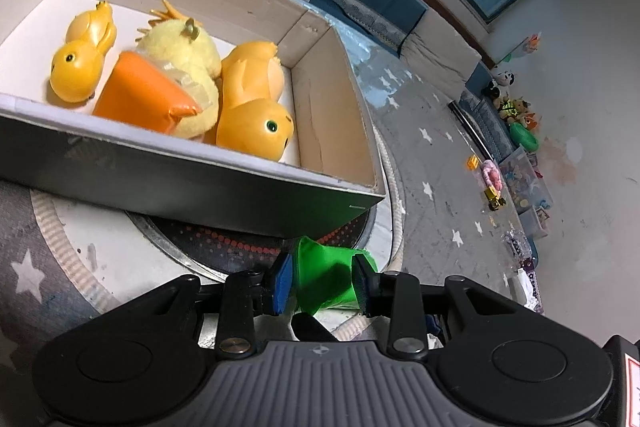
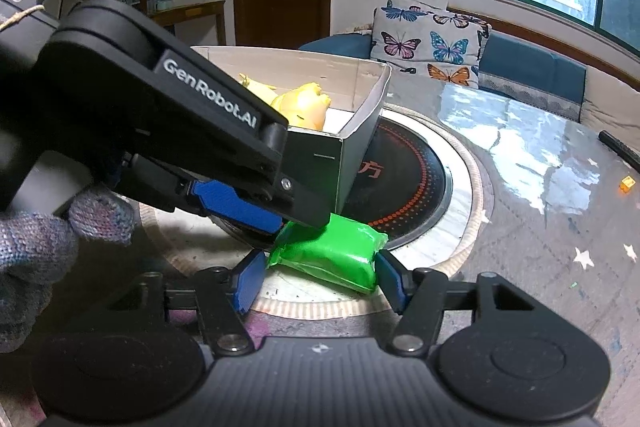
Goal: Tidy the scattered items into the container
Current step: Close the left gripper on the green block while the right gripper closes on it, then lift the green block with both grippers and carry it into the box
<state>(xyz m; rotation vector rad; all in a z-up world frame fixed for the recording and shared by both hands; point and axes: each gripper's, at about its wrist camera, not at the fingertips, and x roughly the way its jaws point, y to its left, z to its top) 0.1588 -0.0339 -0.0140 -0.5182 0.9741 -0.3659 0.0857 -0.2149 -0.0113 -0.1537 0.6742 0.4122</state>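
Left gripper (image 1: 322, 281) clamps the shiny green plastic pouch (image 1: 326, 279). Right gripper (image 2: 320, 281) jaws open, flanking it beside the grey cardboard box (image 1: 200, 175).

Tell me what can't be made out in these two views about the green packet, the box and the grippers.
- Green packet: near end hidden by the left hand-held gripper body, left wrist view.
- Box: most contents hidden behind its wall and the left gripper, right wrist view.
- Right hand-held gripper: whether its pads touch the packet, unclear.
- Floor toys: too small to identify, left wrist view.
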